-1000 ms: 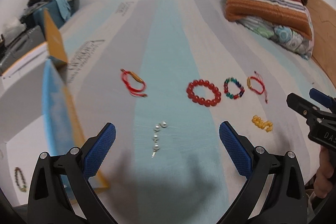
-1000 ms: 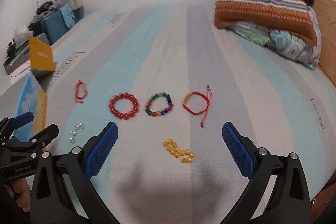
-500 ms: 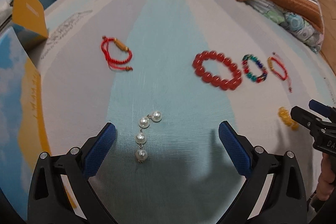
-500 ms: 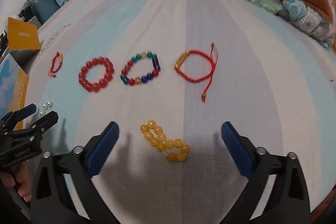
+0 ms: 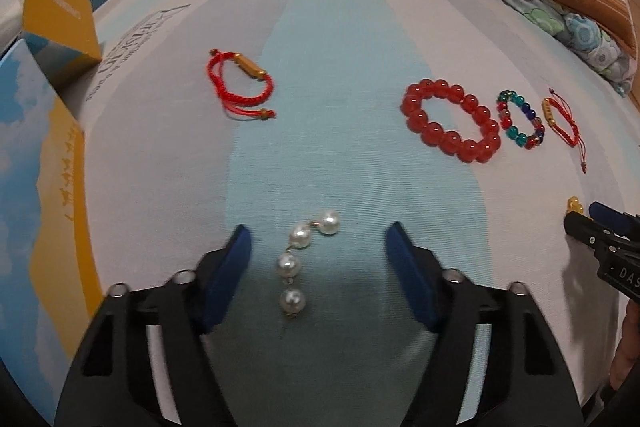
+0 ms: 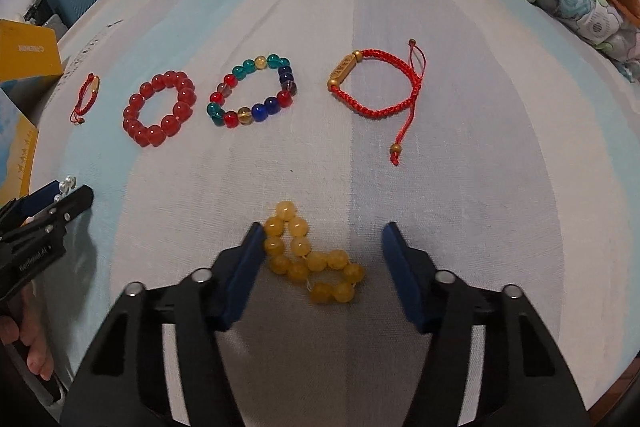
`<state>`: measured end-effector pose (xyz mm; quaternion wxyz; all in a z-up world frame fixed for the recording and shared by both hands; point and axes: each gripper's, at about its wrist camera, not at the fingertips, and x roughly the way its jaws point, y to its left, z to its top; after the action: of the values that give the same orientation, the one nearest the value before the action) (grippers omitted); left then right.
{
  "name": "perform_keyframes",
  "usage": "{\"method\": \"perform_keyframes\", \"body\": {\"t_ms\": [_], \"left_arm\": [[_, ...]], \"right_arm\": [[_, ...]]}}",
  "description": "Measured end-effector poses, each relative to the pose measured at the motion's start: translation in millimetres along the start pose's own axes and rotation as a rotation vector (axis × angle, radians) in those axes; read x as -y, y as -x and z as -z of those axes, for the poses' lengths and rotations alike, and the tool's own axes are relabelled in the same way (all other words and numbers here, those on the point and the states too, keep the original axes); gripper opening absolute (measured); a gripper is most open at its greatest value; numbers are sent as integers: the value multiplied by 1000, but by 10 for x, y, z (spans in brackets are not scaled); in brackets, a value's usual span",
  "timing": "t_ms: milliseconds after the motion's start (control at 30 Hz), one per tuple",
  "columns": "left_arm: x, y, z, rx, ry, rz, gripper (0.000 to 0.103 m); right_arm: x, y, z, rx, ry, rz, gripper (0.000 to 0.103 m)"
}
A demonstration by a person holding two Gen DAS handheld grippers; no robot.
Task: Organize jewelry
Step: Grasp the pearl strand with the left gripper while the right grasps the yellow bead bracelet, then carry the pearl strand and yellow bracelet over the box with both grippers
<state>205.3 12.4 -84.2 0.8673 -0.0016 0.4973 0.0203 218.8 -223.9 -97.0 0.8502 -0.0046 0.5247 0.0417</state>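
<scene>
Nothing is gathered yet: six pieces lie loose on the bed. My left gripper spreads open fingers around the pearl strand; my right gripper spreads open around the yellow bead bracelet. The box crowds the strand's left; elsewhere there's room.

Six pieces of jewelry are counted. Two red cord bracelets are seen. One red bead bracelet, one multicolored bead bracelet and one yellow bead bracelet are seen. One pearl strand of four pearls is counted between the left gripper's fingers.
</scene>
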Motion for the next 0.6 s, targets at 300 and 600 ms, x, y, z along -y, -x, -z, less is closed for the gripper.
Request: {"method": "perform_keyframes", "body": {"t_ms": [300,600], "left_arm": [[-17,59,36,-27,-11,-6,11],[-110,230,85,-30,23,54,10]], "right_arm": [[-22,26,16,-33,4,15,9],[2,139,70,-13,-33,5,9]]}}
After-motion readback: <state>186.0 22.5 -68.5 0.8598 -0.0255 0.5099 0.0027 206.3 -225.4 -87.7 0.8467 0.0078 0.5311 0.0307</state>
